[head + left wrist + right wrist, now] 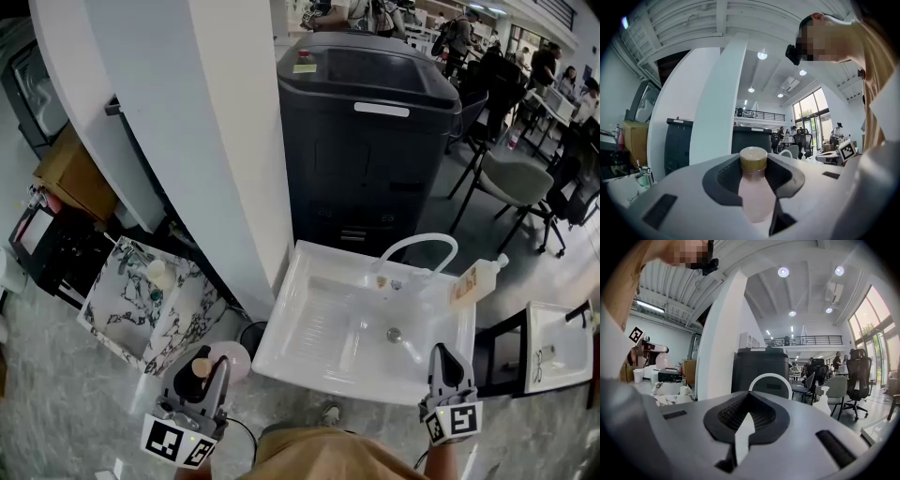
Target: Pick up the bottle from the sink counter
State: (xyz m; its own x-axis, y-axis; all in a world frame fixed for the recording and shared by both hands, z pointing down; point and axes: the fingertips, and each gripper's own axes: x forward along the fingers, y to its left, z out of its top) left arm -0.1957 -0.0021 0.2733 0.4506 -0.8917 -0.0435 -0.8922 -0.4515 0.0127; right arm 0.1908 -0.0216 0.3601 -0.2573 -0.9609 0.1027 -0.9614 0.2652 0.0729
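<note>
At the lower left of the head view, my left hand-held gripper (212, 362) is gripping the bottle (754, 190). Its view shows the pink body pressed between both pads and the tan cap (753, 158) standing just above them. The bottle is upright and the hand-held gripper points level, I think so that the bottle does not slip or tip. It hangs beside the left edge of the white sink (302, 277), well apart from the basin, so I judge that the lift is already done.

My right hand-held gripper (442, 355) is closed and empty. Only a thin pale line shows between its jaws, and it waits over the front rim of the sink, out of the way. A second container, a pump bottle (476, 279), leans at the far right corner near the faucet (419, 246), and nothing touches it.
</note>
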